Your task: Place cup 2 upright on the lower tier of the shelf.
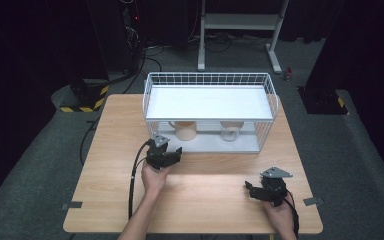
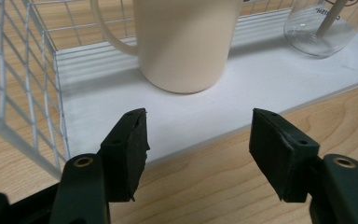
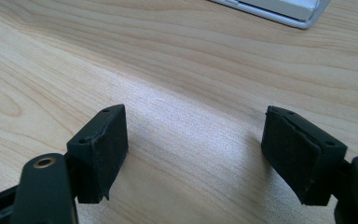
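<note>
Left gripper view: left gripper (image 2: 198,140) with jaws parted, nothing between them, facing cream mug (image 2: 186,42) at upper centre on white rack shelf (image 2: 261,84). Step: approach. Next: advance, straddle mug, close. Right gripper (image 3: 193,149) wide, empty, over table (image 3: 168,70).

A lab: dark curtained room, floor cables (image 1: 130,75), hazard-striped stand bases (image 1: 82,100), lone wooden table (image 1: 205,200).
</note>
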Demonstrator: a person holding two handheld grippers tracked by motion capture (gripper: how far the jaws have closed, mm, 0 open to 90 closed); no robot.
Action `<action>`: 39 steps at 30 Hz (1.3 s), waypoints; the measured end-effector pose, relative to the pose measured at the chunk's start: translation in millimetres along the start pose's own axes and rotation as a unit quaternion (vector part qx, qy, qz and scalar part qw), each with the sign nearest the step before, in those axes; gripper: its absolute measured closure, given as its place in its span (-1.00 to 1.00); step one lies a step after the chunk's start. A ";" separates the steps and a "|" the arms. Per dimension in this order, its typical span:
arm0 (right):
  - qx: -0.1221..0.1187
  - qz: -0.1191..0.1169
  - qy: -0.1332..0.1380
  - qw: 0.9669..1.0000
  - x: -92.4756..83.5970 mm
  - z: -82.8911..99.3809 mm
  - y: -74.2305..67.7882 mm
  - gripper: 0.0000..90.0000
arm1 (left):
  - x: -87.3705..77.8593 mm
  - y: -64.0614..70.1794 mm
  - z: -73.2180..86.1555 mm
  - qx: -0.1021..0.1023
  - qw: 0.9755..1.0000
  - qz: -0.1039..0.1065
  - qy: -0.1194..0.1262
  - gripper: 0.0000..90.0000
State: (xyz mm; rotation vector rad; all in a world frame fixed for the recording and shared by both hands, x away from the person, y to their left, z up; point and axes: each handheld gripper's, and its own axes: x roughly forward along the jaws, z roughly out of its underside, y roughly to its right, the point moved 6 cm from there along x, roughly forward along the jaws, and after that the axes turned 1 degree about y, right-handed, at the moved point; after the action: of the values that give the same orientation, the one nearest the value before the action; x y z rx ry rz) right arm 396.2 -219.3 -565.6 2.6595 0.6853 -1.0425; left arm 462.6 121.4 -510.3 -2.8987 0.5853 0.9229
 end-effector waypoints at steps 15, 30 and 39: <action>0.001 0.000 0.000 1.000 0.0 0.1 -0.2 -0.50 | -11.2 -3.5 2.8 -0.006 1.000 0.008 0.005 -0.25; 0.001 0.000 0.000 1.000 0.0 0.1 -0.1 -0.50 | -20.9 -7.5 12.5 -0.008 1.000 0.014 0.002 -0.33; 0.000 0.000 0.000 1.000 0.0 0.0 0.1 -0.49 | -27.2 -10.0 15.4 -0.016 1.000 0.010 0.009 -0.33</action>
State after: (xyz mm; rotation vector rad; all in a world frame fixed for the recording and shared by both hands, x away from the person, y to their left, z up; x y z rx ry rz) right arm 396.3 -219.3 -565.6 2.6596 0.6854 -1.0423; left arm 437.3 142.3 -508.3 -2.9387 0.6064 0.9174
